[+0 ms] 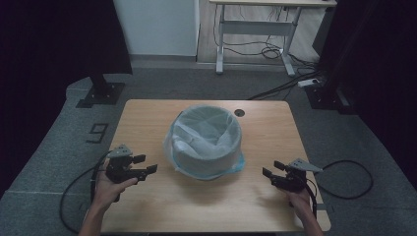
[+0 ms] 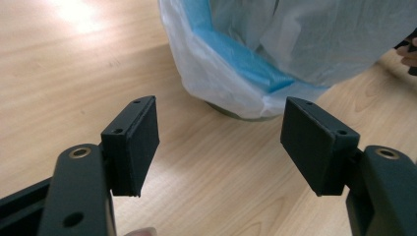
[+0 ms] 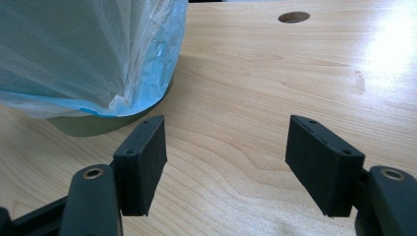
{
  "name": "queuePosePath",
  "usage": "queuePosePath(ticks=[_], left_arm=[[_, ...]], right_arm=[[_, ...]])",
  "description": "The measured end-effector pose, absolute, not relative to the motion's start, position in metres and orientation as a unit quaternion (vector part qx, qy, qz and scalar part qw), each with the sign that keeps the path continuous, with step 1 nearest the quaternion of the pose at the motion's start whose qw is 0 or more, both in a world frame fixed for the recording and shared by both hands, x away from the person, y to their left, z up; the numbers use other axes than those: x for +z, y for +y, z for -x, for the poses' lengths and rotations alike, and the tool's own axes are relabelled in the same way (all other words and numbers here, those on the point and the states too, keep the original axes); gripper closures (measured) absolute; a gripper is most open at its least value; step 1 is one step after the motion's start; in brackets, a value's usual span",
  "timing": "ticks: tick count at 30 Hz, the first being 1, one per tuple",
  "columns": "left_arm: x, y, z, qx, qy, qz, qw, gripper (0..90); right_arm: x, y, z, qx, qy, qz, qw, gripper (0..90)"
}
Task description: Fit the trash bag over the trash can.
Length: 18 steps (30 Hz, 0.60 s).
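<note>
Crinkled translucent plastic bag (image 1: pixel 206 129) lines round bin (image 1: pixel 206 160); left gripper (image 1: pixel 147 164) and right gripper (image 1: pixel 271 169) gape empty.

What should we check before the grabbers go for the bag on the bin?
1. Left gripper jaws open with nothing between them: ok.
2. Right gripper jaws open with nothing between them: ok.
3. Bin standing upright on the table: ok.
4. Plastic bag draped over the bin's rim, its blue edge hanging down outside within reach: ok.
5. Bare table between each gripper and the bin: ok.
6. Anything inside the bag: cannot tell.
</note>
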State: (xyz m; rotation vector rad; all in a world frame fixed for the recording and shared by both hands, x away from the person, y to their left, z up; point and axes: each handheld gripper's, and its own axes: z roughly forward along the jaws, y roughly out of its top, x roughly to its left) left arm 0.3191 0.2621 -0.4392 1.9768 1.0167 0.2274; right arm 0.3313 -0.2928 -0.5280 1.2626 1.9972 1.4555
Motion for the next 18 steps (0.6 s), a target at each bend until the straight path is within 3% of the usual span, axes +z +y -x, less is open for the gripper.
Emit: queuePosePath(ticks=[18], left_arm=[[-0.475,0.266,-0.321,0.082,0.437,-0.791,0.420,30.1]], right_arm=[[-0.532,-0.292,-0.334,0.507,0.713,-0.448,0.184,30.2]])
